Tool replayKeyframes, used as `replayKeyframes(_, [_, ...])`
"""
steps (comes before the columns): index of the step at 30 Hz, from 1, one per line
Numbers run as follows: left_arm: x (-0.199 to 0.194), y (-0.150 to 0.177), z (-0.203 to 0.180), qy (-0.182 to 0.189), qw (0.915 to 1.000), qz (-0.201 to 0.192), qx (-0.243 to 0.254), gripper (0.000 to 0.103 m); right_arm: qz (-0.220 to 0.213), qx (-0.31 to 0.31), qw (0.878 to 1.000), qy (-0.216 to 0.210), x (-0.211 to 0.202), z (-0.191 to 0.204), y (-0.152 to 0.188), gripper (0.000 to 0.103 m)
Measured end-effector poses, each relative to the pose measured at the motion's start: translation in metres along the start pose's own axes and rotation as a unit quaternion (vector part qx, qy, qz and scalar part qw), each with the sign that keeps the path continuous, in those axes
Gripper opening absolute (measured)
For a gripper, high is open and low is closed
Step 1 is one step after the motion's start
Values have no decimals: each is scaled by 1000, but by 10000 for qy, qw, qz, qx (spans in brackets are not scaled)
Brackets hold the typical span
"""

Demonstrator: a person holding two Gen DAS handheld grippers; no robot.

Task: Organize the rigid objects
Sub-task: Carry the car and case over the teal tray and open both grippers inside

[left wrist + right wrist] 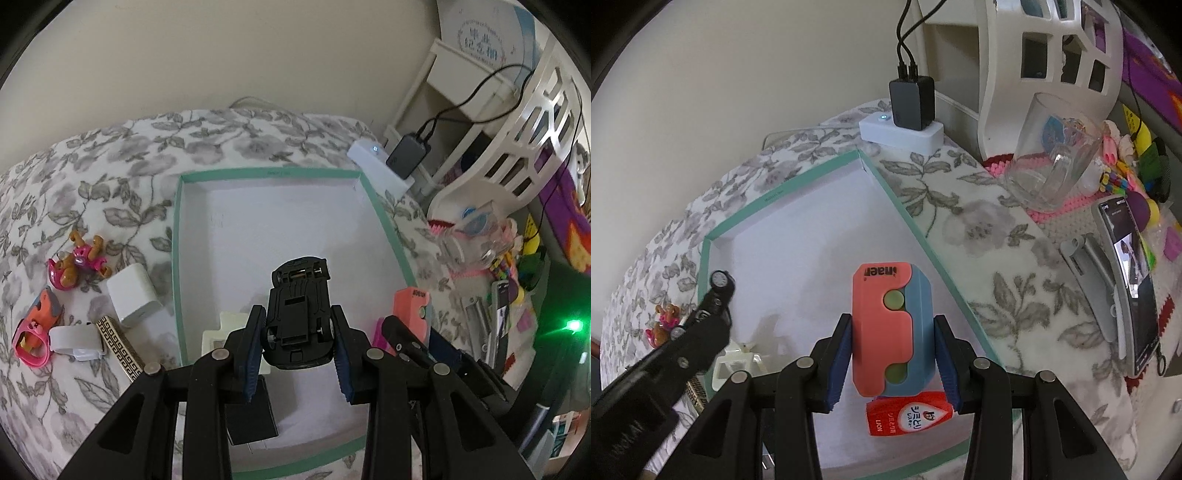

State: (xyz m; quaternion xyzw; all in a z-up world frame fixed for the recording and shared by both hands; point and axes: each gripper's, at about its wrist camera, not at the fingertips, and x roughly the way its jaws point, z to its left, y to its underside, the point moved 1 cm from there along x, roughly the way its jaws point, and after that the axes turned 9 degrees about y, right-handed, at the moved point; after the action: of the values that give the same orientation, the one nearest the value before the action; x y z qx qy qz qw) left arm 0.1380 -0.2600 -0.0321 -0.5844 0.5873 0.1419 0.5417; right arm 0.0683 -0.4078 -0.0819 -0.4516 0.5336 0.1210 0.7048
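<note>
My left gripper (297, 339) is shut on a black toy car (300, 314), underside up, held over the green-rimmed white tray (176, 236). My right gripper (893, 354) is shut on a pink-and-blue block (892, 328), held over the tray's (912, 225) right side; the block shows in the left wrist view (410, 306). In the tray lie a cream plastic piece (221, 332), a black block (251, 417) and a red LION packet (905, 415). The left gripper arm (683, 343) enters the right wrist view from the left.
On the floral cloth left of the tray lie a white charger cube (133, 295), pink toy figures (77, 264), an orange-pink toy (35, 332), a white clip (75, 341) and a patterned strip (120, 349). A power strip (901, 134), glass mug (1052, 166) and phone (1130, 273) sit to the right.
</note>
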Motion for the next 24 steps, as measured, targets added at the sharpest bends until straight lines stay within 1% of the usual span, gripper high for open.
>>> replayKeyframes(6, [6,4,-2,-30,10000,64,24,36,104,-84,9999,20,5,2,4,46])
replayKeyframes(12, [10,7,5,-32,9998,157,-73,36,223,-115,9997,0,11,4,7,46])
replayKeyframes(17, [17,11,11,-89,9994,285,-147,36,405,-118,9991,11,21,3,12,46])
replayKeyframes(24, [19,13,11,-97,9993,316,-167,36,387,-159,9991,44,21,5,13,46])
